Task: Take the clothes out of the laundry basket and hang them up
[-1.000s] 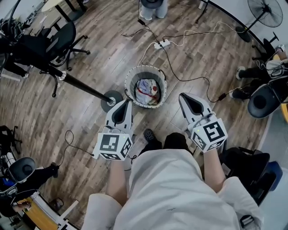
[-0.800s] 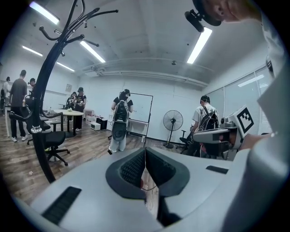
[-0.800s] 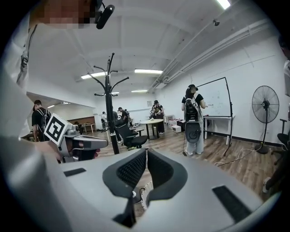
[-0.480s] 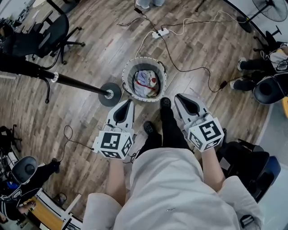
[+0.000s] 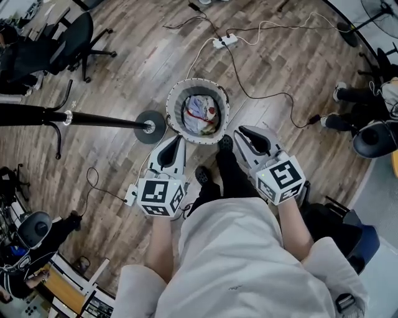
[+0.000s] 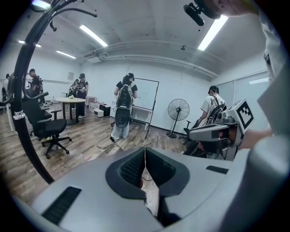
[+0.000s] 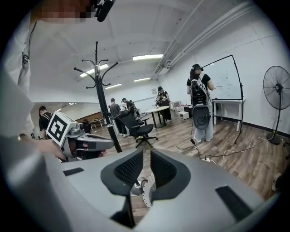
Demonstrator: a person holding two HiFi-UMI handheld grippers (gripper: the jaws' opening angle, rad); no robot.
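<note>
A round grey laundry basket [image 5: 177, 99] stands on the wood floor with a heap of white, red and blue clothes [image 5: 200, 115] in it. My left gripper [image 5: 176, 139] hovers just short of the basket's near-left rim, jaws shut and empty. My right gripper [image 5: 239, 131] hangs beside the near-right rim; its jaws have just been opening and stand a little apart with nothing between them. The left gripper view shows pads [image 6: 136, 168] pressed together. Through the narrow gap in the right gripper view I see the basket's rim [image 7: 146, 194]. A black coat stand [image 5: 93, 118] has its base [image 5: 150, 127] left of the basket.
A white power strip [image 5: 225, 41] and cables trail across the floor behind the basket. Black office chairs [image 5: 62, 46] stand at the back left. A fan [image 5: 377, 9] and seated people's feet [image 5: 348, 94] are at the right. My own shoe [image 5: 225, 143] is near the basket.
Both grippers have sunk and come closer to the basket's near rim. A leg has stepped forward between them. The right jaws have parted slightly.
</note>
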